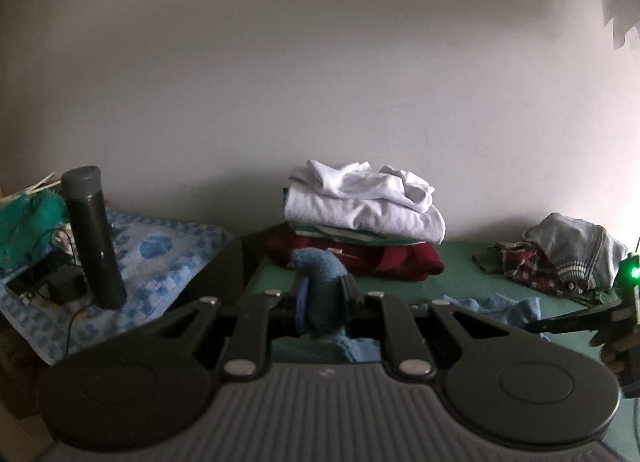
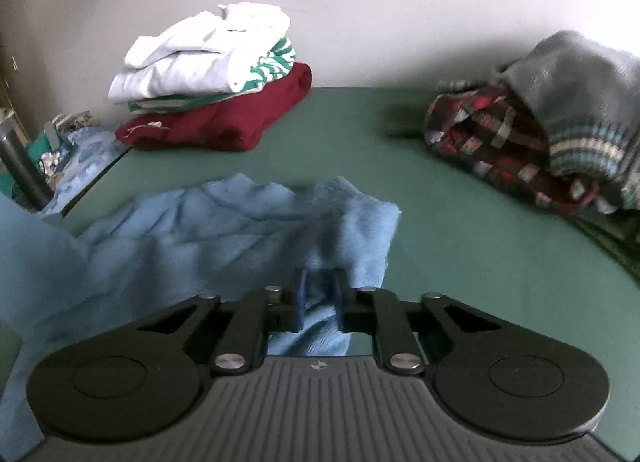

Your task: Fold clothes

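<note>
Green table (image 2: 460, 242): both claws pinch blue garment (image 2: 240, 230).

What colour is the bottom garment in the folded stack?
Dark red garment, clearest in the right wrist view.

Both cameras ride low on the hand-held tools, each looking forward along its own two fingers. The left one sits nearly level over the green table (image 1: 460, 282), facing the pale wall (image 1: 280, 82), with the folded stack (image 1: 360, 222) straight ahead and a dark bottle (image 1: 94, 238) off to its left. The right one tilts further down, close over the light blue garment (image 2: 224, 234). They share the folded stack (image 2: 212, 74), the loose heap of clothes (image 2: 540, 134) (image 1: 560, 258), the bottle (image 2: 20, 166) and the table (image 2: 460, 262).
</note>
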Available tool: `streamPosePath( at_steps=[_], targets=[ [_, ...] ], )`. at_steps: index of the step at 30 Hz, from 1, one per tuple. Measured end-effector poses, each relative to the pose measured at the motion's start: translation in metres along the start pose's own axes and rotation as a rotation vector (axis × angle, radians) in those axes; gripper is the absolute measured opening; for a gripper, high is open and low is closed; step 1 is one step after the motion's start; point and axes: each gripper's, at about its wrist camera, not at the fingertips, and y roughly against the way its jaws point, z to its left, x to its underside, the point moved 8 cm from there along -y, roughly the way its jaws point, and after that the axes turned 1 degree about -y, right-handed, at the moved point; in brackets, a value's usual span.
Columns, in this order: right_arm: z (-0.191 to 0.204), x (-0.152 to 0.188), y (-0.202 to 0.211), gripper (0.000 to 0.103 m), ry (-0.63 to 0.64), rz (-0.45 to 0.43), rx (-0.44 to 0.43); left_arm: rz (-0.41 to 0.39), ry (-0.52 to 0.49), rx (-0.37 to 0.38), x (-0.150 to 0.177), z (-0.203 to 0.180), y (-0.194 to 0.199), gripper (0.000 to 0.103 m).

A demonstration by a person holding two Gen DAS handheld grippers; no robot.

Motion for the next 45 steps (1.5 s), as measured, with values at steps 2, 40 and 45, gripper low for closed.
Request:
streamPosePath(
  at_steps=[2, 40, 45],
  targets=[
    [0.004, -0.002, -0.003, 0.009, 0.021, -0.03, 0.045, -0.004, -0.002, -0.005, -0.007, 0.001, -0.003, 0.015],
    [0.164, 0.207, 0.239, 0.032, -0.025, 0.122, -0.311, -0.047, -0.105, 0.086, -0.068, -0.029, -0.009, 0.015],
    [0.122, 0.193, 0.19, 0.029, -0.111, 0.063, -0.063, 0.04, -0.143, 0.122, -0.031, -0.048, -0.018, 0.022]
  ],
)
